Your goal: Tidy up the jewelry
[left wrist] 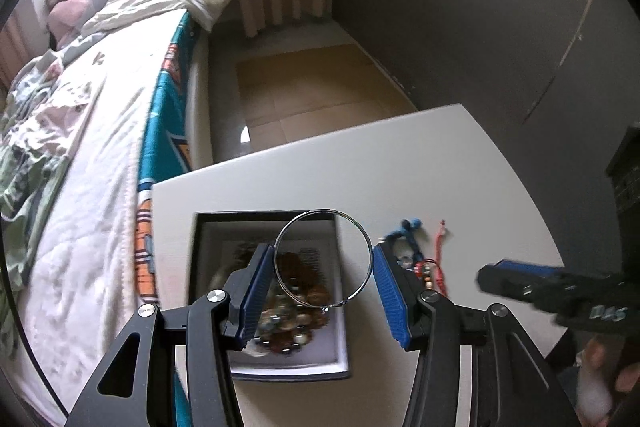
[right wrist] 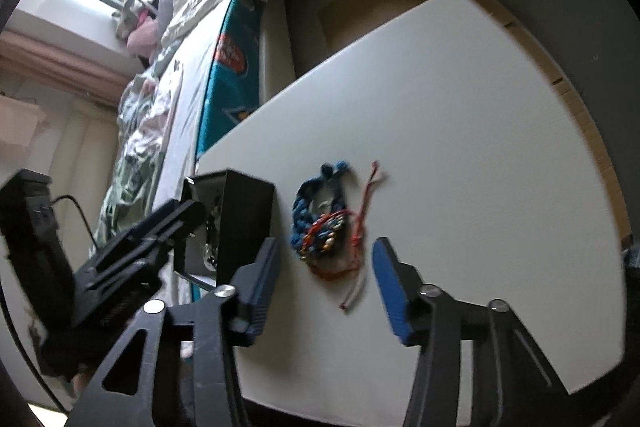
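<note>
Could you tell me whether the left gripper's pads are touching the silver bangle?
Touching. The left wrist view shows the silver bangle spanning the left gripper, its rim meeting both blue pads, held above the jewelry box.

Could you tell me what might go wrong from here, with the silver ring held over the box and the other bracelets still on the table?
The thin silver bangle is held only at its two sides between the left gripper jaws, so it may slip or spring out and miss the box. The blue and red bracelets lie tangled together, so the right gripper may lift both at once.
</note>
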`<move>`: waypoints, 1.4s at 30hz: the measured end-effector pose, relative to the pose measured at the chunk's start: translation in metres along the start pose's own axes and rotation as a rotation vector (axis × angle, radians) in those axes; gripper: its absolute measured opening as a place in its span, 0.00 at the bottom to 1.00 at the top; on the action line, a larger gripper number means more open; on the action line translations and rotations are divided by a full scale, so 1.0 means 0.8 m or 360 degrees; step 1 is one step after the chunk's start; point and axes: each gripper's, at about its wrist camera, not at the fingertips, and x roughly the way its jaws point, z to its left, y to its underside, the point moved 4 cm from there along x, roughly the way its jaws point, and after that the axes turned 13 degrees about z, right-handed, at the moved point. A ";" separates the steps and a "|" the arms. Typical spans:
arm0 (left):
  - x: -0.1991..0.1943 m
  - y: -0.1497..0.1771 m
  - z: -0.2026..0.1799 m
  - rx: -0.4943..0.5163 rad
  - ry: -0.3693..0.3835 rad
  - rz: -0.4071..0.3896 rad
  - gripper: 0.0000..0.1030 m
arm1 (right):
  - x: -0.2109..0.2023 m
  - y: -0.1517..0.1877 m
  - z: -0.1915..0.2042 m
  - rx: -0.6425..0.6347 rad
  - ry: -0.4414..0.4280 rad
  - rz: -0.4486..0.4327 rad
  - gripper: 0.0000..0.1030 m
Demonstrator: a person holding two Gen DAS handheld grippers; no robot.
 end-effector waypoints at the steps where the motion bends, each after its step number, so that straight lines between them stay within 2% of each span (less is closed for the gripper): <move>1: -0.002 0.001 0.006 -0.0012 0.0002 -0.0003 0.51 | 0.007 -0.001 0.004 -0.0001 -0.0001 0.0014 0.42; 4: -0.004 0.003 0.018 -0.0026 -0.0001 -0.0004 0.51 | 0.023 -0.004 0.013 -0.0007 0.0002 0.0042 0.33; 11: -0.011 0.011 0.047 -0.0077 0.0015 -0.0020 0.51 | 0.052 -0.014 0.024 -0.0006 0.0089 0.0077 0.27; 14: -0.013 0.014 0.053 -0.0089 0.0025 -0.0024 0.51 | 0.064 -0.018 0.018 0.0048 0.0113 0.0106 0.16; 18: -0.016 0.016 0.059 -0.0101 0.0063 -0.0030 0.51 | 0.064 -0.020 0.017 0.0070 0.0131 0.0077 0.09; 23: -0.015 0.016 0.061 -0.0124 0.0139 -0.0011 0.51 | 0.044 -0.016 0.024 0.0066 0.0098 -0.0012 0.09; 28: -0.001 0.014 0.051 -0.0119 0.0256 0.0056 0.51 | 0.004 -0.012 0.030 0.0061 -0.0022 -0.0146 0.09; 34: 0.012 0.009 0.041 -0.0114 0.0392 0.0133 0.52 | -0.022 -0.010 0.040 0.0024 -0.0152 -0.0230 0.09; 35: 0.012 0.008 0.042 -0.0129 0.0393 0.0133 0.54 | -0.026 -0.009 0.043 0.0010 -0.0167 -0.0240 0.09; 37: 0.009 0.006 0.046 -0.0139 0.0378 0.0114 0.67 | -0.031 -0.007 0.052 -0.0031 -0.0198 -0.0266 0.09; 39: 0.006 0.005 0.050 -0.0159 0.0386 0.0099 0.73 | -0.037 -0.005 0.059 -0.0059 -0.0224 -0.0284 0.09; 42: 0.002 0.005 0.059 -0.0202 0.0414 0.0086 0.74 | -0.041 -0.003 0.071 -0.0100 -0.0270 -0.0306 0.09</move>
